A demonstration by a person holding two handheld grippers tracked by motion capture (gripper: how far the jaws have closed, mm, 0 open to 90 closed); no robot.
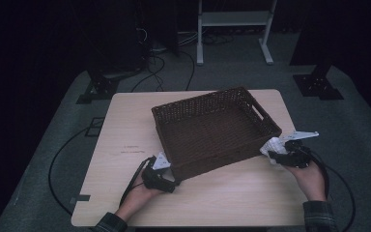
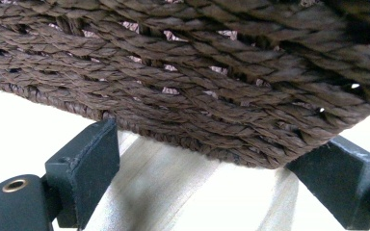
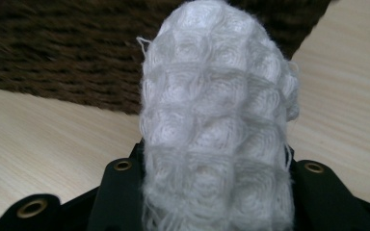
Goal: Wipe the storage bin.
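We see a brown woven basket (image 1: 212, 130) on the desk (image 1: 125, 145), its near side raised. Our left tool (image 1: 166, 180) reaches under its near-left corner, jaws spread wide and gripping nothing. Our right tool (image 1: 276, 155), at the basket's right corner, clamps a rolled white cloth (image 3: 217, 125).

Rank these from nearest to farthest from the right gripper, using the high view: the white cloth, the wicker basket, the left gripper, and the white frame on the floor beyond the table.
1. White cloth: between the jaws of the right gripper.
2. Wicker basket: just left of it, mid-table.
3. Left gripper: at the basket's near left corner.
4. White frame: on the floor beyond the table.
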